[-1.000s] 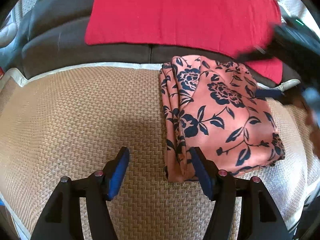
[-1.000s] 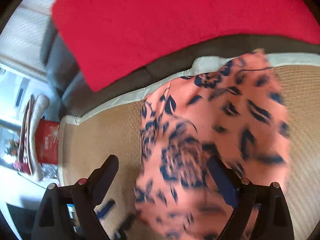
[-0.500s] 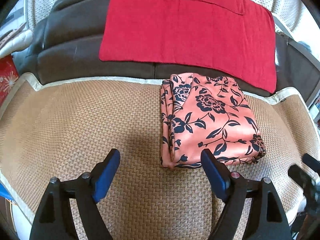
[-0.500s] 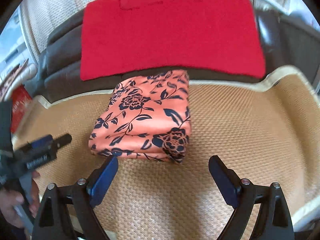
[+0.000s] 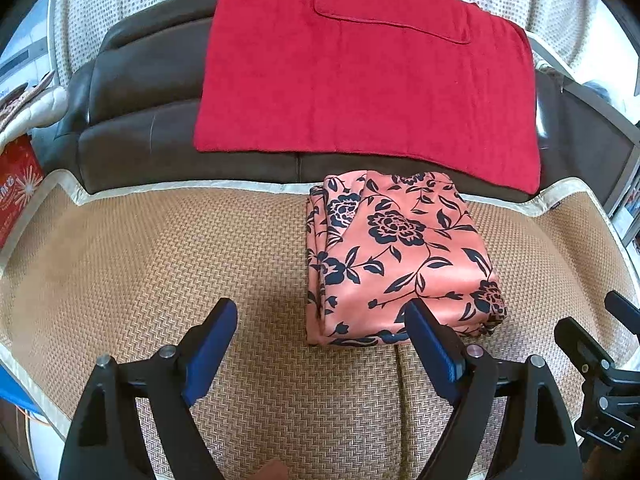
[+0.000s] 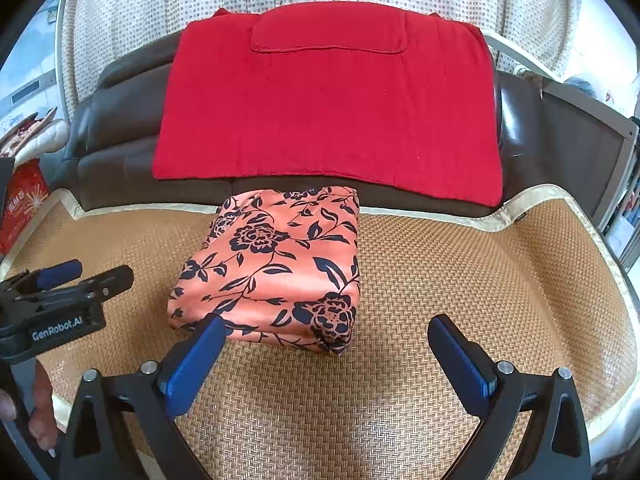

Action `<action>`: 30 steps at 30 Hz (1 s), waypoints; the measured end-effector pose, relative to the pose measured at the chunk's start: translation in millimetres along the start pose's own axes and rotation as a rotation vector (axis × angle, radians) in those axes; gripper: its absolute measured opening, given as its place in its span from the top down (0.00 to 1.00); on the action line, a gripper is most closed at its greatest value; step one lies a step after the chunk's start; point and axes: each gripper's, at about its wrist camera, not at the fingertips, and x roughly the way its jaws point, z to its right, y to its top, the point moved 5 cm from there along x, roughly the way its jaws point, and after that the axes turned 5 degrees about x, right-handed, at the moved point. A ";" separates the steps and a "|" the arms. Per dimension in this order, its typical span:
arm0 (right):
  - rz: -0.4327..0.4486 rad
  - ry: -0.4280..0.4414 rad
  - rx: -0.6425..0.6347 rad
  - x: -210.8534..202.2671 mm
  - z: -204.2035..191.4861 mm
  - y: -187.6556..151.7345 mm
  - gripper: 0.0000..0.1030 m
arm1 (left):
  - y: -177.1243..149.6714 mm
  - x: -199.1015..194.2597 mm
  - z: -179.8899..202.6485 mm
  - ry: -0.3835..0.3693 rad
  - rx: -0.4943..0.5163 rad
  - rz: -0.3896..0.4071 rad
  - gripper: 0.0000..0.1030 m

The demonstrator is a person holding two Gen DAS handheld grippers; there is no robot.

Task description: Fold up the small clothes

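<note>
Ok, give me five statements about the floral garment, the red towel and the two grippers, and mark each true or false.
1. The floral garment lies folded on the woven mat. True.
2. The left gripper is clamped on the garment. False: nothing is between its pads, which stand clear of the cloth.
3. The red towel hangs over the dark sofa backrest. True.
4. The right gripper holds the towel. False: it holds nothing; its jaws are opening, short of the garment.
5. The garment is plain blue. False: it is salmon with dark flowers.

Left tool's holding hand (image 6: pixel 40 408) mostly cut off at frame edge.
</note>
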 end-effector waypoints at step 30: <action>-0.052 -0.036 0.059 20.0 1.6 -2.2 0.00 | 5.1 -8.1 10.6 0.003 0.019 0.041 0.16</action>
